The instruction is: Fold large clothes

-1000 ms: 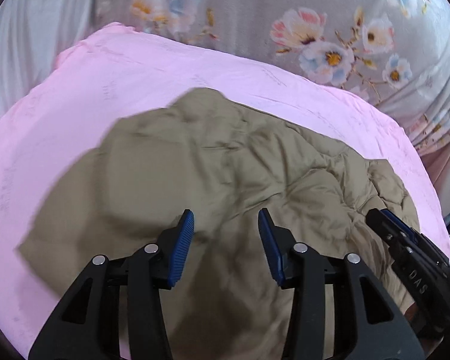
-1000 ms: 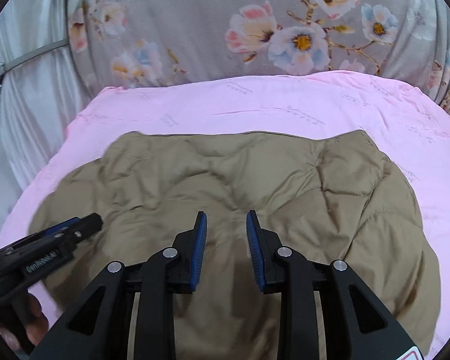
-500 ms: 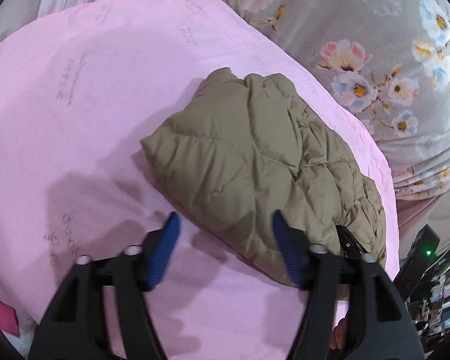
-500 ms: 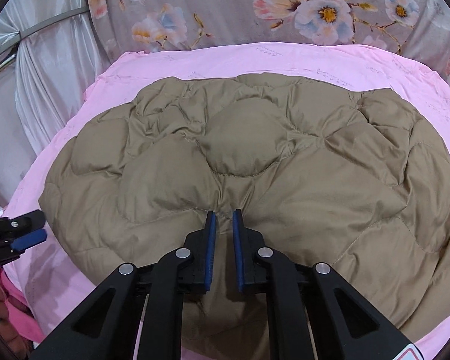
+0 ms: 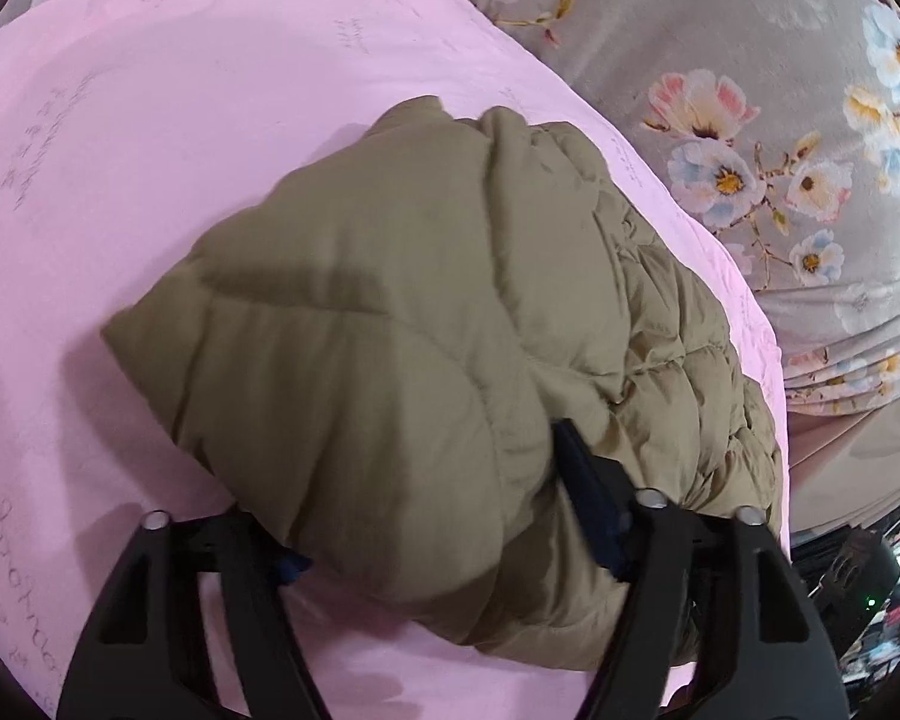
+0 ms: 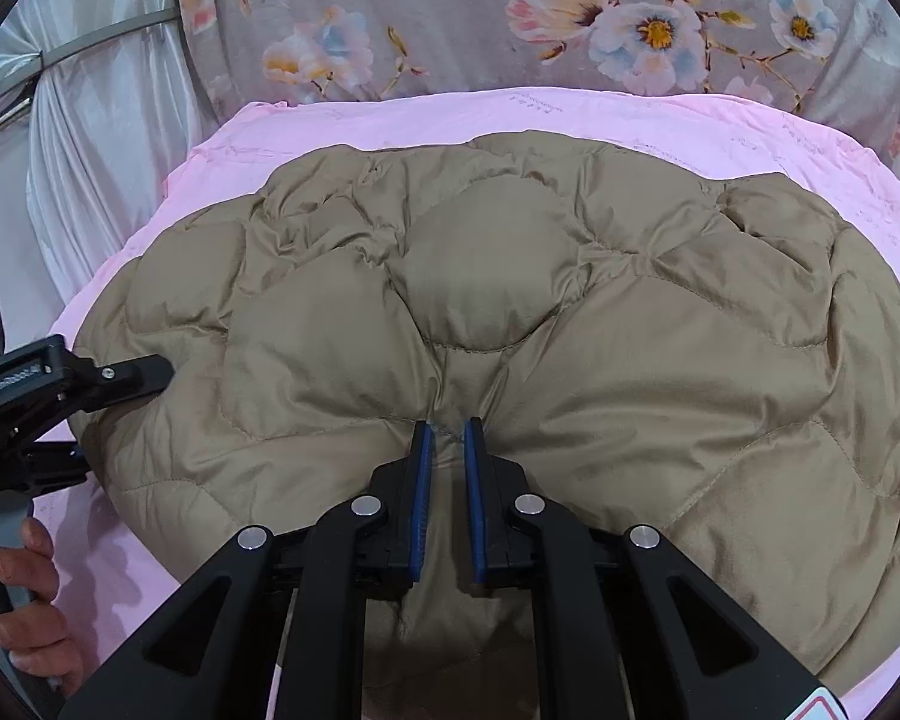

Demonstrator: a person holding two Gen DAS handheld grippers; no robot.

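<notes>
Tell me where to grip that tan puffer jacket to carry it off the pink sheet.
Probably grip the puffer jacket at both ends, coming in from the sides. It lies as a thick, rounded bundle on the pink sheet, too bulky for one gripper alone.

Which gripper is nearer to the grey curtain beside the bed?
Left. The left gripper is at the jacket's edge on the grey curtain's side; the right gripper pinches the jacket's middle.
</notes>
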